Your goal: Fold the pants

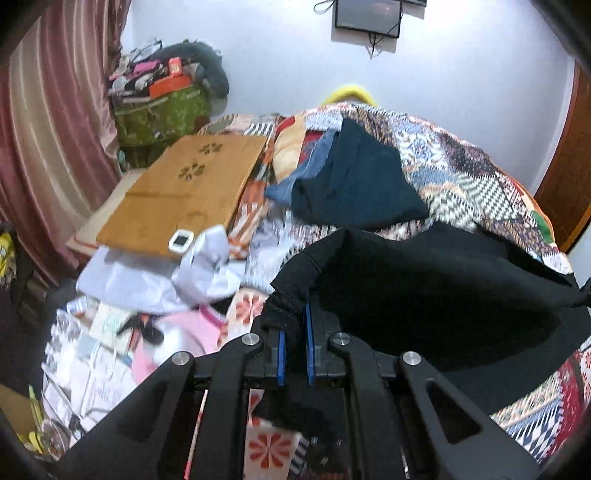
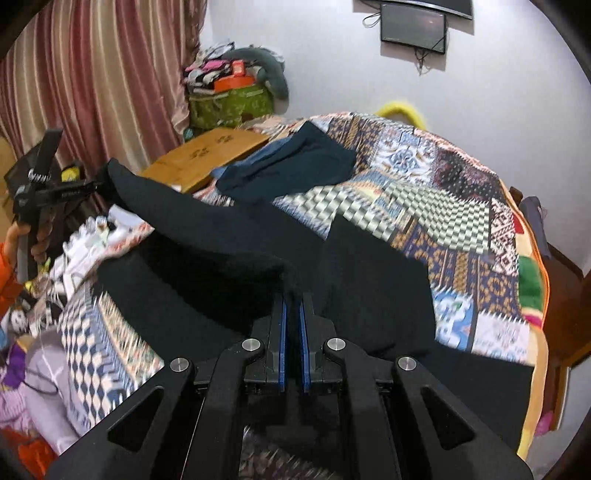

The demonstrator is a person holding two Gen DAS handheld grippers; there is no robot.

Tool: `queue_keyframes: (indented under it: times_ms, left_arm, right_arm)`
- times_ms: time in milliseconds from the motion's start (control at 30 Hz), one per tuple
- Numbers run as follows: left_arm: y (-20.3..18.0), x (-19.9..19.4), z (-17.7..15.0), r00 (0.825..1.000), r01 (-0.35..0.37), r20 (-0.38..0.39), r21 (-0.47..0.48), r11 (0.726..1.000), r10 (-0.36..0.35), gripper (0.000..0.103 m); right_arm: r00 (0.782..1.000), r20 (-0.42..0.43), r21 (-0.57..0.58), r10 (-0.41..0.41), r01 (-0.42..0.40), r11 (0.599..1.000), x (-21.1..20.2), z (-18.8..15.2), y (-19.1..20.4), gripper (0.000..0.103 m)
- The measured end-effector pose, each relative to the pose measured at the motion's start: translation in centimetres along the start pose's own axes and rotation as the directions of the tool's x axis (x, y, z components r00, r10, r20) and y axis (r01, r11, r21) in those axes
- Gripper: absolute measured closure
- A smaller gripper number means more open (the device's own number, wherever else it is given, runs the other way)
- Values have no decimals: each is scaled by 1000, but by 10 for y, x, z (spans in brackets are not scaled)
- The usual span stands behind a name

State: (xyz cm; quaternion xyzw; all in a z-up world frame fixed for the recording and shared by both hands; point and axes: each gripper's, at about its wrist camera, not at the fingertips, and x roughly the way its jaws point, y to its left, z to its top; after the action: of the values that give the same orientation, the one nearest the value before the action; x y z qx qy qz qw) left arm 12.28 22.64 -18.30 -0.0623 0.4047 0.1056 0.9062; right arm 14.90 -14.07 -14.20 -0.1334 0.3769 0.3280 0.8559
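1. Your left gripper (image 1: 294, 321) is clamped tight on a bunched edge of the black pants (image 1: 424, 295); the blue pads (image 1: 309, 343) stand nearly together with the dark cloth pinched between them.
2. From that grip the pants spread away ahead and to the right of your left claw as a broad, sagging sheet lifted off the patchwork bedspread (image 1: 461, 177).
3. Your right gripper (image 2: 292, 306) is likewise closed hard on the pants (image 2: 369, 280), with a fold of black fabric rising from between its blue pads (image 2: 283, 332).
4. Seen from the right claw, the pants run off to the left as a raised ridge to your other gripper (image 2: 96, 183), which is held by a hand (image 2: 20, 230) at the far left, and also drop just ahead and to the right in a loose flap.
5. Beyond both claws, farther up the bed, lies a dark teal garment (image 1: 354, 177) on top of a blue one (image 1: 295, 173); it is apart from the pants in your grip.
6. Ahead and to the left of your left claw you have a wooden board (image 1: 184, 192) with a small white device (image 1: 181, 240) at its near edge, and loose pale clothes (image 1: 155, 273) just below it.
7. Farther off to the left hangs a striped curtain (image 1: 48, 129), beside a green bag (image 1: 162, 114) piled with things.
8. A dark screen (image 2: 413, 29) is fixed on the wall (image 2: 332, 66) well ahead of your right claw.
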Motion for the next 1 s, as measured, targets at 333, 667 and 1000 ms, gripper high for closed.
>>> queue_keyframes:
  times_ms: [333, 667, 1000]
  left_arm:
    - [23, 33, -64, 984, -15, -180, -129, 992, -8, 101]
    - [30, 4, -56, 989, -87, -126, -100, 991, 74, 101]
    - [-10, -13, -7, 999, -2, -44, -37, 999, 0, 83]
  right_arm:
    - [999, -51, 12, 9, -9, 1000, 10, -39, 19, 97]
    - [1000, -18, 13, 19, -19, 1000, -15, -32, 15, 93]
    - [996, 91, 61, -8, 2, 998, -42, -2, -3, 74]
